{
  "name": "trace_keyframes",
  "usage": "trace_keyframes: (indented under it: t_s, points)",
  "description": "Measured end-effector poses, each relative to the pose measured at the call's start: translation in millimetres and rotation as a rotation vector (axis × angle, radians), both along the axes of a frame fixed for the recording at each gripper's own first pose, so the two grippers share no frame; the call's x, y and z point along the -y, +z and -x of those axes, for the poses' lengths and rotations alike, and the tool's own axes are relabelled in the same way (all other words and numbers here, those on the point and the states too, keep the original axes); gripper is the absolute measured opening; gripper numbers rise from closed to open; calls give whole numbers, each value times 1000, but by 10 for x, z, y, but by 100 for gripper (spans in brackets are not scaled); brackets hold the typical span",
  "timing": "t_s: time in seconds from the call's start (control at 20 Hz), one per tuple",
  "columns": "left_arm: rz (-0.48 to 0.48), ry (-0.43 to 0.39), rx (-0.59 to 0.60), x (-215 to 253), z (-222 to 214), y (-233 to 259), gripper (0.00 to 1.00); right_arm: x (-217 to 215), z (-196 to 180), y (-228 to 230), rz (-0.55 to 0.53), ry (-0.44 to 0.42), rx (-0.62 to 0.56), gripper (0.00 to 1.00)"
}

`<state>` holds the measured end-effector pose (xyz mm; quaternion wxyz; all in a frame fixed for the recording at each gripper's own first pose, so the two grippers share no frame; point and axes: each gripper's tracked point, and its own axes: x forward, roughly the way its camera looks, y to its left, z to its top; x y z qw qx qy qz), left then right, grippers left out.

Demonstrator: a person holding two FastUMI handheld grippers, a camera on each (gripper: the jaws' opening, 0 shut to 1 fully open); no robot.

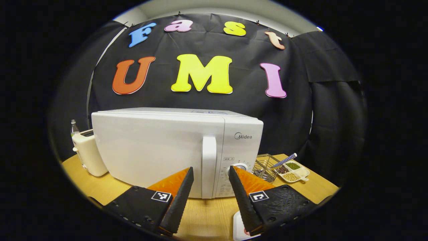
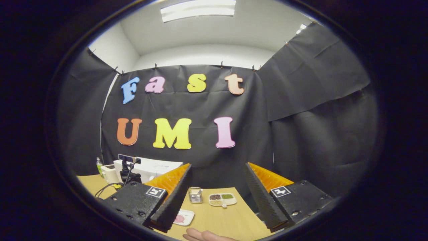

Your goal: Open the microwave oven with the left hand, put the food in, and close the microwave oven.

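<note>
A white microwave oven (image 1: 157, 147) stands shut on the wooden table, its vertical door handle (image 1: 209, 165) facing me in the left gripper view. My left gripper (image 1: 210, 197) is open, its two fingers to either side of the handle and a little short of it. The corner of a white plate (image 1: 238, 229) shows under the right finger. In the right gripper view my right gripper (image 2: 214, 197) is open and holds nothing. It hangs above the table. Below its left finger lies the white plate with pink food (image 2: 182, 217). The microwave oven (image 2: 152, 169) sits far left there.
A white toaster (image 1: 88, 152) and a bottle (image 1: 74, 128) stand left of the microwave. On its right are a wire basket (image 1: 265, 165) and a divided dish of beans (image 1: 294, 170) with a striped stick. A hand (image 2: 204, 236) shows at the bottom of the right gripper view.
</note>
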<state>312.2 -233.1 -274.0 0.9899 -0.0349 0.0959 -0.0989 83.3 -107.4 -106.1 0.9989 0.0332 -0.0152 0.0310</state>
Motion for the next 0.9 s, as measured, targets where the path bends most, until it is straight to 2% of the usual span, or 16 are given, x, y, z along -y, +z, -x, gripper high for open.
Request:
trace_keyframes:
  t_s: [0.1, 0.25, 0.3, 0.45, 0.5, 0.55, 0.6, 0.7, 0.75, 0.8, 0.9]
  points:
    - [10, 10, 3, -2, -87, -58, 65, -14, -18, -73, 2, 14, 5, 99]
    - [-34, 28, 10, -31, -183, -132, 54, 1, -95, -236, 3, 22, -14, 99]
    - [-43, 33, 14, -26, -177, -131, 42, -10, -114, -295, 3, 28, -23, 99]
    - [-88, 35, 9, -28, -247, -210, 41, -4, -199, -480, -7, 30, -65, 99]
    - [-82, 21, 5, 10, -262, -226, 40, -12, -218, -536, -14, 34, -78, 91]
    - [-65, 18, 0, 15, -248, -227, 36, -7, -238, -563, -22, 36, -85, 99]
    - [-36, 13, -5, 21, -263, -217, 31, -2, -248, -599, -25, 37, -91, 99]
    - [11, 6, -14, 20, -259, -228, 30, 6, -283, -664, -23, 35, -101, 99]
    - [11, 0, -14, 35, -250, -233, 31, 12, -295, -696, -23, 34, -106, 99]
    - [-17, 5, -4, 39, -251, -243, 21, 2, -307, -720, -25, 36, -111, 99]
    - [-66, 19, 13, 26, -245, -236, 21, -24, -335, -747, -33, 41, -117, 99]
